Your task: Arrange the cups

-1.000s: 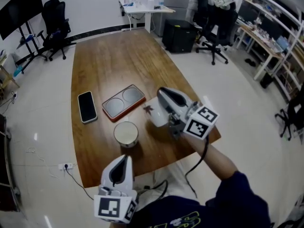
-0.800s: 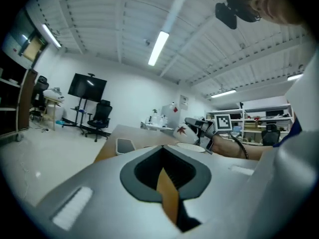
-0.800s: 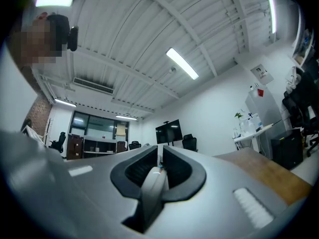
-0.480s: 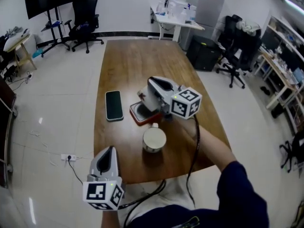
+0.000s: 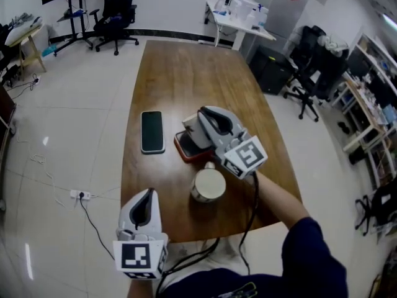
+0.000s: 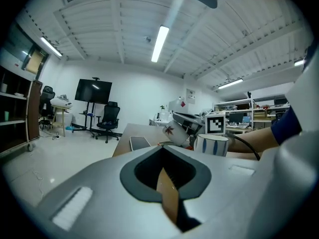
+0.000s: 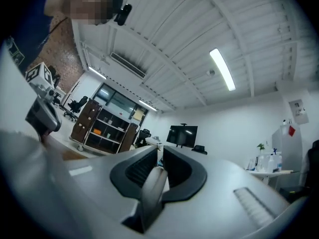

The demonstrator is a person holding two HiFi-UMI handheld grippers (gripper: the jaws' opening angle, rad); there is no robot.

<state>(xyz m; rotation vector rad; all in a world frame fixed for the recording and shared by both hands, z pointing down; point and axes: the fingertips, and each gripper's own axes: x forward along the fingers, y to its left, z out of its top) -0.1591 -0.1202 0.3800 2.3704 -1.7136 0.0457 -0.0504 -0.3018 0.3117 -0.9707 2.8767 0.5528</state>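
Observation:
A white cup with blue stripes [image 5: 208, 185] stands upright on the wooden table [image 5: 180, 79], near its front edge; it also shows in the left gripper view [image 6: 213, 144]. My right gripper [image 5: 203, 120] hovers over the red tray [image 5: 183, 149], shut on the rim of a white cup with a red leaf print [image 5: 191, 130]. That leaf cup [image 6: 172, 131] hangs tilted in the left gripper view. Its rim [image 7: 152, 188] runs between the right jaws [image 7: 158, 164]. My left gripper [image 5: 147, 195] is shut and empty, off the table's near left corner [image 6: 163, 158].
A black phone [image 5: 152, 131] lies flat to the left of the tray. Office chairs [image 5: 118, 8], a white desk [image 5: 239, 17] and shelves [image 5: 372, 73] stand around the table on the tiled floor. A cable [image 5: 93, 222] trails on the floor at the left.
My right gripper has carried the leaf cup from the table's right side leftward over the red tray and rolled. The left gripper has shifted a little. The striped cup has stayed put.

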